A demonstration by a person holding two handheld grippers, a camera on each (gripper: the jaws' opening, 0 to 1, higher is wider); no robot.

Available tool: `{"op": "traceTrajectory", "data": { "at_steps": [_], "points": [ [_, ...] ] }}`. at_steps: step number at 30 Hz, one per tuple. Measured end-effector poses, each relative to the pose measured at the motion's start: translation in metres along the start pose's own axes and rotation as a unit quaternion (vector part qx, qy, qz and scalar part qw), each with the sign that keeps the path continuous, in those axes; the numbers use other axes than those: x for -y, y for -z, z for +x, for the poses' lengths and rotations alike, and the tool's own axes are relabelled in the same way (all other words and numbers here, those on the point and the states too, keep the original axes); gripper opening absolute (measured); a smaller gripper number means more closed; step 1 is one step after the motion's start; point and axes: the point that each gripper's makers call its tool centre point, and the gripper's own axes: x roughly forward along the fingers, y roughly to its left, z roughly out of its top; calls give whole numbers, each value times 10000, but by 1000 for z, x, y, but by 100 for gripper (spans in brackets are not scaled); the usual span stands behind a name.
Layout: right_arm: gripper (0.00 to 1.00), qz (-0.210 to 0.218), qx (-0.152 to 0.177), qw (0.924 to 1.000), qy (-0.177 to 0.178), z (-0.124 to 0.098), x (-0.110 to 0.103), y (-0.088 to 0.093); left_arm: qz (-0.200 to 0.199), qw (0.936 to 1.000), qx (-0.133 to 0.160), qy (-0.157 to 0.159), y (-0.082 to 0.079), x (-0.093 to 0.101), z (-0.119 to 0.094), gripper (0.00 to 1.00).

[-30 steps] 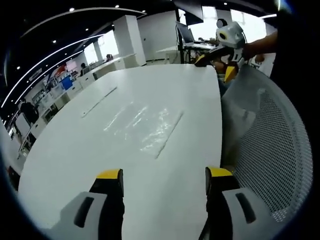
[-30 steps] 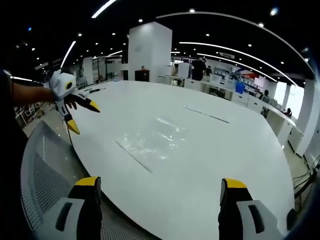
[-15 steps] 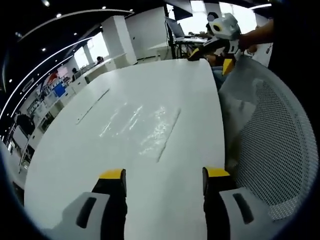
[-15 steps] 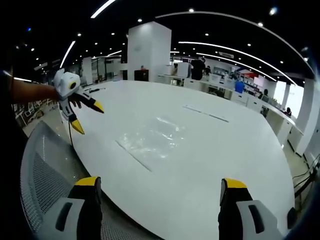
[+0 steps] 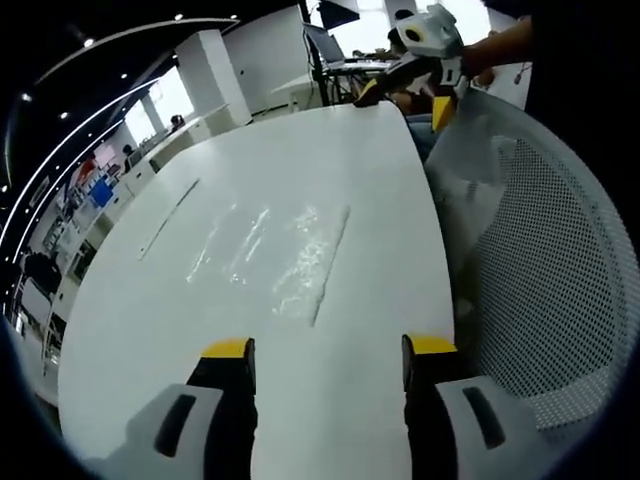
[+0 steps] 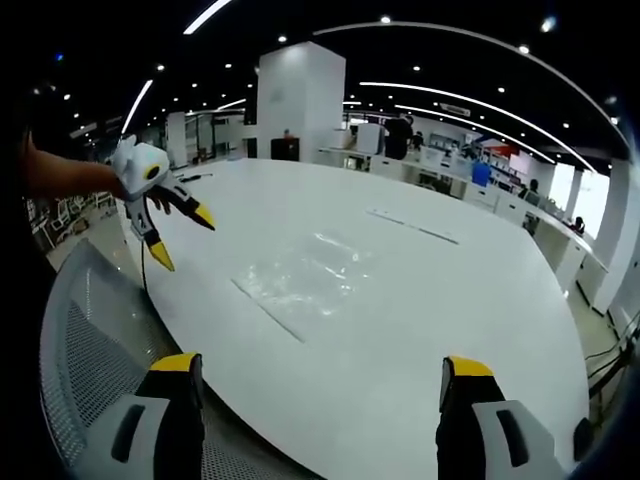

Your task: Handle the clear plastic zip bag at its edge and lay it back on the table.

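The clear plastic zip bag (image 5: pixel 270 255) lies flat on the white table (image 5: pixel 150 330), its zip strip along the edge nearest the chair. My left gripper (image 5: pixel 330 348) is open and empty, held over the table short of the bag. In the right gripper view the bag (image 6: pixel 300 280) lies mid-table, and the left gripper (image 6: pixel 185 238) comes in from the left, open, above the table's edge and apart from the bag. My right gripper (image 6: pixel 320 365) is open and empty, back over the chair. It also appears, open, in the left gripper view (image 5: pixel 402 100).
A white mesh chair back (image 5: pixel 540 270) stands against the table's near edge (image 6: pixel 90 370). A thin clear strip (image 6: pixel 410 228) lies on the table beyond the bag. Desks, a white column (image 6: pixel 298 100) and people are far behind.
The left gripper has edged forward over the table toward the bag, still open. The right gripper view has stayed the same, and the bag has not moved.
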Motion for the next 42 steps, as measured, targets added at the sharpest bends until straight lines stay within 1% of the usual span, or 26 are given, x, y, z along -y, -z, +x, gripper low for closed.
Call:
{"op": "traceTrajectory", "data": {
  "at_steps": [6, 10, 19, 26, 29, 37, 42],
  "points": [
    [99, 7, -10, 10000, 7, -1, 0, 1, 216, 9996, -116, 105, 2, -1, 6, 56],
    [99, 12, -15, 10000, 15, -1, 0, 1, 304, 9993, -143, 159, 1, -3, 10, 55],
    [99, 9, -31, 10000, 32, 0, 2, 4, 412, 9986, -223, 236, 2, -6, 18, 54],
    [99, 20, 28, 10000, 79, 0, 4, 0, 479, 9981, -257, 305, -1, -7, 23, 54],
    [99, 1, 54, 10000, 69, 0, 2, -2, 499, 9978, -278, 323, 0, -6, 23, 53],
    [99, 15, 23, 10000, 29, 3, 0, 2, 560, 9971, -346, 388, 4, -6, 28, 50],
    [99, 55, -5, 10000, 10, 5, -1, 4, 685, 9959, -401, 446, 5, -6, 33, 47]
  ]
}}
